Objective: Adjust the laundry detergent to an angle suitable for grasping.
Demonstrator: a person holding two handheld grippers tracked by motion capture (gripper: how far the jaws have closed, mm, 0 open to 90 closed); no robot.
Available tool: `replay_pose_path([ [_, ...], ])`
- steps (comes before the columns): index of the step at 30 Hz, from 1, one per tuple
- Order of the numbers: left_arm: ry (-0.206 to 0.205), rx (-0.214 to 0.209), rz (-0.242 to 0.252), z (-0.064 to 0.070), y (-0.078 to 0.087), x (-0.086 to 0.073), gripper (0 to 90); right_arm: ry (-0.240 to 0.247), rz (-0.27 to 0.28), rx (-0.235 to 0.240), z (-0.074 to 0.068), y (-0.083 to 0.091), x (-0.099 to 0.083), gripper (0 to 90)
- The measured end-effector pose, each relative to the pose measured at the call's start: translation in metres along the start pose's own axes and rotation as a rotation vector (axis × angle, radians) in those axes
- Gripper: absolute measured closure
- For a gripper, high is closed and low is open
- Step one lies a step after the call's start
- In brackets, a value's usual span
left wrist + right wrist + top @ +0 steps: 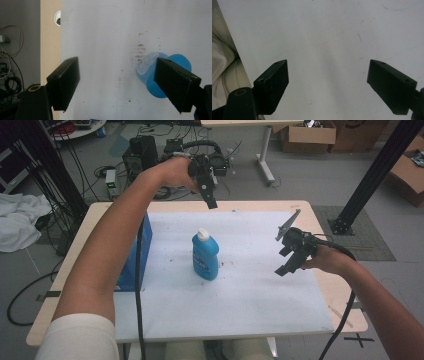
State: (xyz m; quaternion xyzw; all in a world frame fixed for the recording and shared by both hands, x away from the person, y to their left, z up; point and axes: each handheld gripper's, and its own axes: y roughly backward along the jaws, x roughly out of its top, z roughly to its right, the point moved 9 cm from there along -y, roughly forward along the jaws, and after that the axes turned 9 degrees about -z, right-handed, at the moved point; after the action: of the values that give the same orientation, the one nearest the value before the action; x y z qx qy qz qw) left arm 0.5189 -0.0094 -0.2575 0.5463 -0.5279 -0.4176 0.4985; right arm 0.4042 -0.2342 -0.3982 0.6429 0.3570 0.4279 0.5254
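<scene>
White mat [240, 290] covers the table; blue bottle [205, 255] stands upright near its centre. Left gripper [209, 195] hovers above and beyond it, jaws wide, empty. Right gripper [289, 256], also wide and empty, is well apart to the bottle's right.

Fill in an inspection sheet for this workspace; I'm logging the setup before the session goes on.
Surface: white sheet over a wooden table, with brown specks.
Job's things: blue bottle with a white cap, upright mid-sheet, untouched.
Clutter: blue box at the sheet's left edge.
Grippers: left gripper raised beyond the bottle, jaws wide apart; right gripper to the bottle's right, jaws wide apart, empty.
Cables: black cable trailing from the left gripper.
Surroundings: cardboard boxes, floor electronics, white cloth.
</scene>
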Motion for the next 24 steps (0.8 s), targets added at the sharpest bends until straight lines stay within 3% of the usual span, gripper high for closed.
replay_pose_path([
  [24,0.004,0.013,0.001,0.0055,0.0057,0.0072,21.6,-0.003,0.027,-0.019,-0.0012,0.0066,-0.0059,17.0],
])
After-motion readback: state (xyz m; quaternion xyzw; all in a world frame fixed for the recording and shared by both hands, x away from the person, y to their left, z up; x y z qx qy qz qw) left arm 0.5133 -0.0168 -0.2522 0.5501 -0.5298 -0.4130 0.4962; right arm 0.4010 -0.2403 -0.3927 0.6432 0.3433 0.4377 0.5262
